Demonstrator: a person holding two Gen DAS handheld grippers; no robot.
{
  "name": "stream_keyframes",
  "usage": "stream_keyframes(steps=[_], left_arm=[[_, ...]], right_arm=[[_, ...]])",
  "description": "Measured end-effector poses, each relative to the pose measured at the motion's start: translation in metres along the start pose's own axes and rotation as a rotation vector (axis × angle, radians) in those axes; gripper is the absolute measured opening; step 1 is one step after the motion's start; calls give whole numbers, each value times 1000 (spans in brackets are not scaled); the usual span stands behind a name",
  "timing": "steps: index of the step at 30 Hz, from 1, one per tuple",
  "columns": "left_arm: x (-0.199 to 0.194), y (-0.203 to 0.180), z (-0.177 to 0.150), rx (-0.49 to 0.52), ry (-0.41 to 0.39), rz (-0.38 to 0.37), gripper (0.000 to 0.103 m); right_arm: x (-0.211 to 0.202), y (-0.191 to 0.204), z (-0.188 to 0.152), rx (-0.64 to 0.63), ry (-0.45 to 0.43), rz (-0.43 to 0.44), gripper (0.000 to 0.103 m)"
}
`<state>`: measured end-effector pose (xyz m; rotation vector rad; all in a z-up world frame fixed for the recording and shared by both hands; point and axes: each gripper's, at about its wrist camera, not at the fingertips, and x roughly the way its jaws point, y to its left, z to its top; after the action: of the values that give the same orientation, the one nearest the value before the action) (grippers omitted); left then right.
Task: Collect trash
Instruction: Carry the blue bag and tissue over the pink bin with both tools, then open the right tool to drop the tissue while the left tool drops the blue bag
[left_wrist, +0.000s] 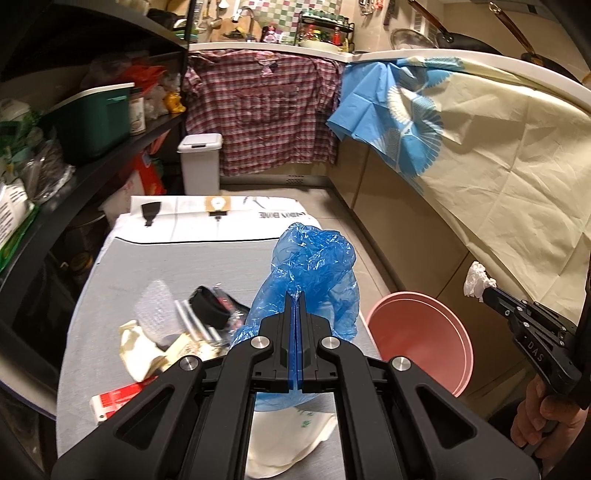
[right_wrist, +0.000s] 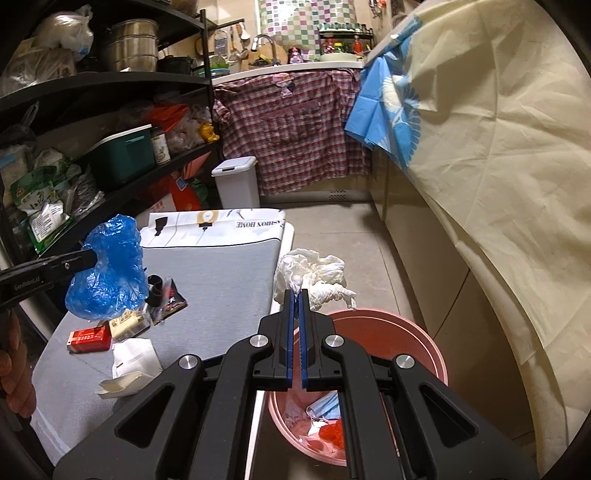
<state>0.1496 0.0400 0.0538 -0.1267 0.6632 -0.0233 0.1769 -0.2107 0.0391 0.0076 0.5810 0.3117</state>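
The left gripper (left_wrist: 296, 295) is pinching a crumpled blue plastic bag (left_wrist: 314, 266) between closed fingers, holding it above the grey table (left_wrist: 166, 258). The right gripper (right_wrist: 296, 293) is clamping a wad of white tissue (right_wrist: 314, 273) in its closed fingers, over the far rim of the pink bin (right_wrist: 406, 332). The bin is standing on the floor just beside the table; the gripper body is hiding most of its interior, with a blue face mask (right_wrist: 325, 406) partly showing inside. A red box (right_wrist: 88, 338) and mixed wrappers, hard to identify, are lying on the table.
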Motion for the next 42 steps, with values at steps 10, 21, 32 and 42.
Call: stream_keyframes(steps=[10, 21, 32, 42], left_arm=[[20, -33, 2, 39, 25, -51, 0], [44, -79, 3, 80, 58, -129, 0], [77, -125, -3, 117, 118, -194, 0], [103, -138, -10, 134, 156, -201, 0]], right_arm=[[3, -32, 0, 111, 16, -53, 3], [2, -53, -2, 159, 19, -103, 3], [10, -64, -5, 187, 57, -128, 3], [20, -69, -5, 197, 84, -166, 3]])
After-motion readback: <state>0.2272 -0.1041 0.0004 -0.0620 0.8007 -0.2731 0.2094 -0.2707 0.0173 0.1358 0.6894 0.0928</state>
